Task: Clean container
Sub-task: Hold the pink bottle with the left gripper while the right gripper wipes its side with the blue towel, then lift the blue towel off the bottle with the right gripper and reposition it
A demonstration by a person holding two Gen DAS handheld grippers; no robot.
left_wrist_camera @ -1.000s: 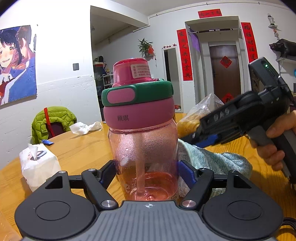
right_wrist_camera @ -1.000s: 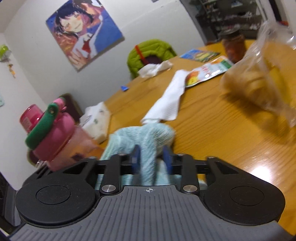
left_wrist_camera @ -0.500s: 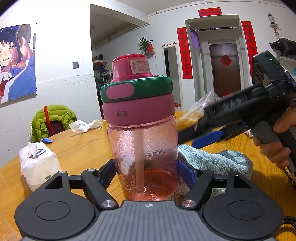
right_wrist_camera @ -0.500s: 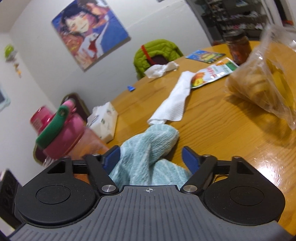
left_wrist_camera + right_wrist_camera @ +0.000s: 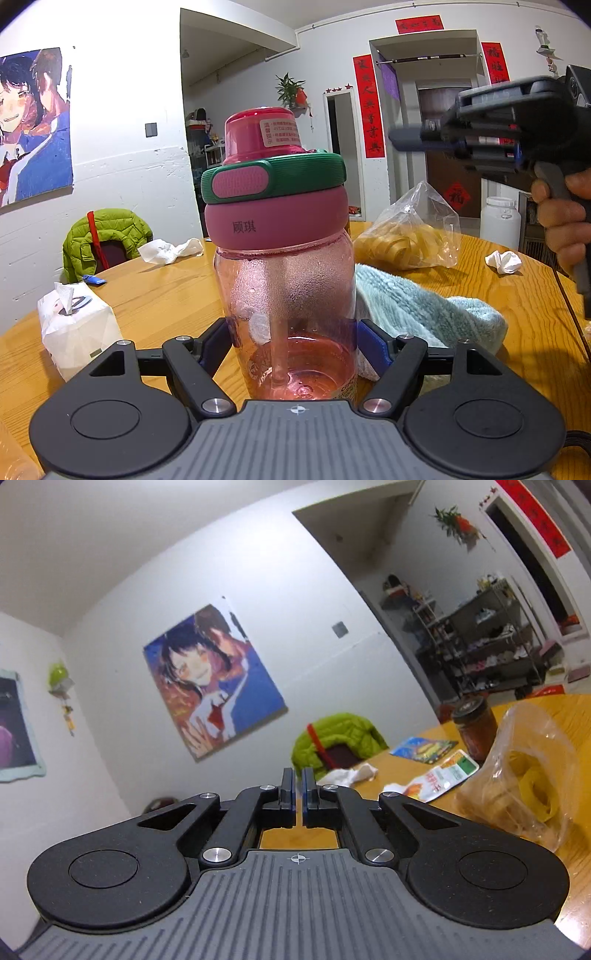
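A pink see-through water bottle [image 5: 284,280] with a pink and green lid stands upright on the wooden table [image 5: 166,295]. My left gripper [image 5: 291,343] is shut on its lower body, one blue pad on each side. A light blue towel [image 5: 417,306] lies crumpled on the table just right of the bottle, with nothing gripping it. My right gripper [image 5: 406,140], held by a hand [image 5: 565,221], hovers high at the right, above the towel. In the right wrist view the right gripper [image 5: 298,786] is shut with nothing between its pads and faces the wall.
A tissue pack [image 5: 74,325] sits at the left. A clear bag of yellow food [image 5: 406,240], a crumpled tissue [image 5: 504,260] and a white jar [image 5: 500,218] lie behind the towel. A dark-lidded jar [image 5: 474,727], snack packets [image 5: 443,775] and a green jacket [image 5: 103,236] are farther off.
My right gripper opened off the towel, rose, swung up level and closed empty. The towel stays on the table. The left gripper and bottle have not moved.
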